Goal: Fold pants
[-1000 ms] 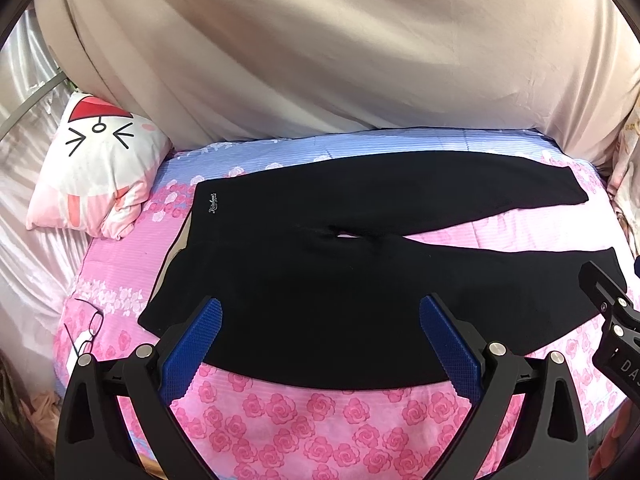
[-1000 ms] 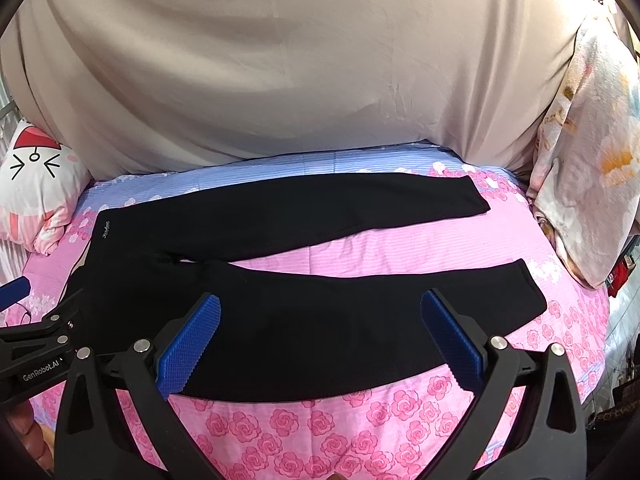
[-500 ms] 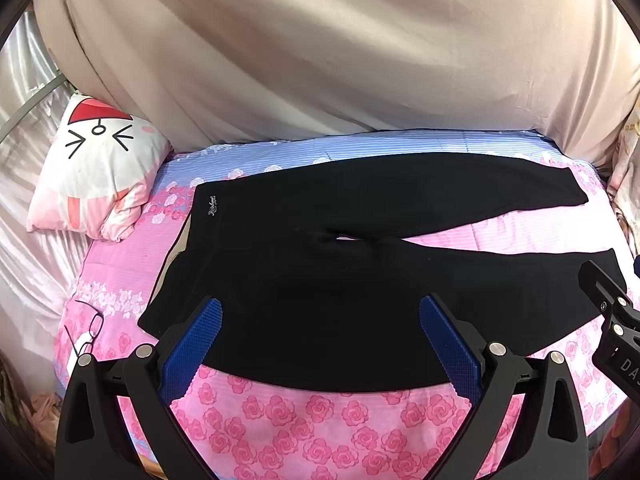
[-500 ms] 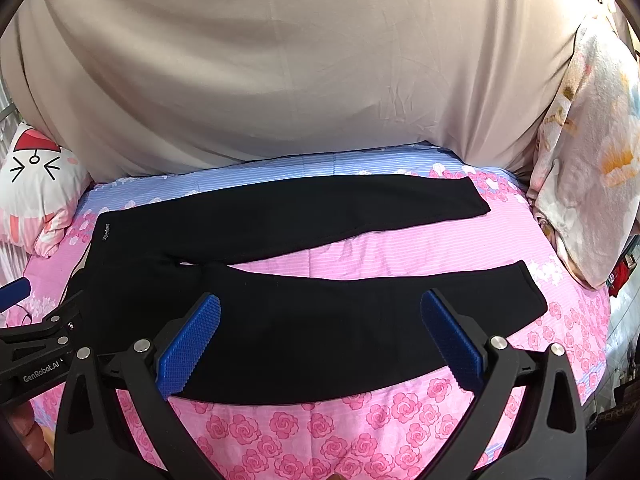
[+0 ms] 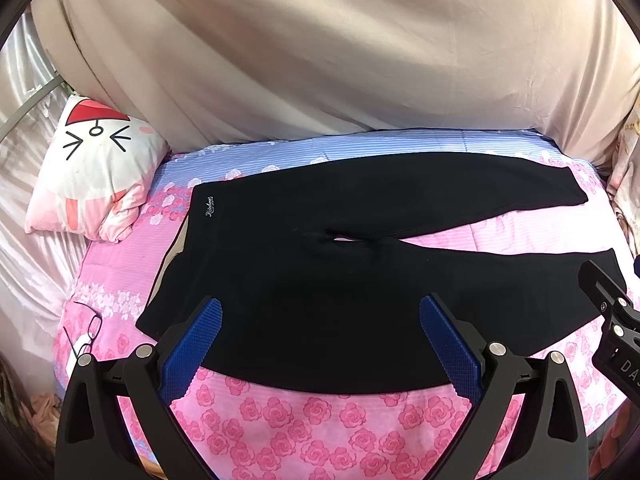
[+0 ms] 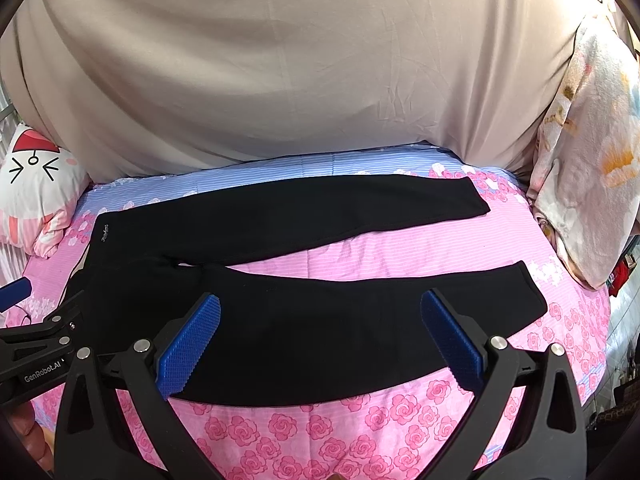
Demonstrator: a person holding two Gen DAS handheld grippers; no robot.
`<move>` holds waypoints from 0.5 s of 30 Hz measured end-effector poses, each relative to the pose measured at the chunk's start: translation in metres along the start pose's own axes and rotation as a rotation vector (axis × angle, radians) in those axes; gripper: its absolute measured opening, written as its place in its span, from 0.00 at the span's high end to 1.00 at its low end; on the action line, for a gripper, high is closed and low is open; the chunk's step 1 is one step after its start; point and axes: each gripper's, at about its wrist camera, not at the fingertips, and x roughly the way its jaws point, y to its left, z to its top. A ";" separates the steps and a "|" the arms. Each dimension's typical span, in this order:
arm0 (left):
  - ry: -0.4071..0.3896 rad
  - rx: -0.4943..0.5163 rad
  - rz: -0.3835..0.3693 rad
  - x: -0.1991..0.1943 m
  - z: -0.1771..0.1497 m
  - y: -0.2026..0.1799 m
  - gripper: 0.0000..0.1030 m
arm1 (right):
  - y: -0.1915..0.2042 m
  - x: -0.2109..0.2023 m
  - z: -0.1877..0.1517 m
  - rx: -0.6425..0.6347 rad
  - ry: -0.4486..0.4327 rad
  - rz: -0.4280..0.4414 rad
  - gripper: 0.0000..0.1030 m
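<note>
Black pants (image 5: 320, 280) lie flat on the pink rose-print bed (image 5: 320, 420), waistband at the left, both legs spread out to the right in a V. In the right wrist view the pants (image 6: 320, 320) show both leg hems at the right. My left gripper (image 5: 320, 320) hovers open over the near hip part, nothing between its blue pads. My right gripper (image 6: 320, 320) hovers open over the near leg, also holding nothing. Each gripper shows at the edge of the other's view: the right one (image 5: 612, 320), the left one (image 6: 36, 344).
A cat-face pillow (image 5: 92, 168) lies at the far left. Eyeglasses (image 5: 86, 332) rest on the bed left of the waistband. A beige sheet (image 5: 320, 60) hangs behind the bed. A floral quilt (image 6: 588, 160) is piled at the right end.
Both views have shifted only slightly; the pants lie as before and both grippers remain open above them.
</note>
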 end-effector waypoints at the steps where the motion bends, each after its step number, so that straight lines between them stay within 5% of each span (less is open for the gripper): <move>1: 0.000 0.001 0.001 0.000 0.000 0.000 0.05 | 0.000 0.000 0.000 0.000 0.000 0.000 0.04; 15: 0.003 0.000 0.003 0.002 0.001 -0.001 0.05 | 0.000 0.001 0.000 0.000 0.002 -0.001 0.04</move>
